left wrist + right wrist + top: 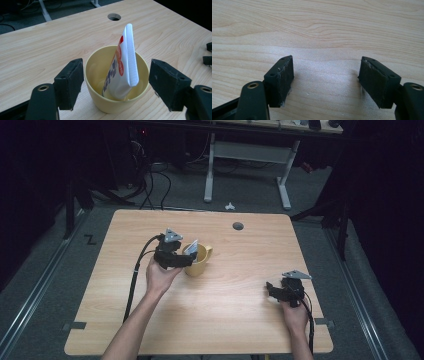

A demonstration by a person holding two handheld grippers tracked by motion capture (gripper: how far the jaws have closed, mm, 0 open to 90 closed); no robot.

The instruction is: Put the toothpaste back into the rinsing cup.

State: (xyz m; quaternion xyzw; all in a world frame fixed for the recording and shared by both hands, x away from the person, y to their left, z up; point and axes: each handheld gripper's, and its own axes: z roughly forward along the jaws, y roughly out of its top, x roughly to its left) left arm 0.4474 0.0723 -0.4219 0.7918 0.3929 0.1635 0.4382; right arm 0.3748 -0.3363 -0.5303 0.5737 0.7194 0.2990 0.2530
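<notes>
- pale yellow plastic cup (113,100): plain, no print
- flat white squeeze tube (125,72): red + blue print, orange band
- light wood-grain table (37,50)
- black left gripper (116,82), black right gripper (325,80): grey top plates

A cup (198,260) is set on the table (240,320), left of its centre, with a tube (123,67) leaned upright inside it. A cable hole (238,226) is found behind the cup, toward the far edge. The left gripper (186,260) is placed just left of the cup, the right gripper (270,289) well apart at the near right.

Lab: dark room, floor cables (150,185), workbench (250,155)
</notes>
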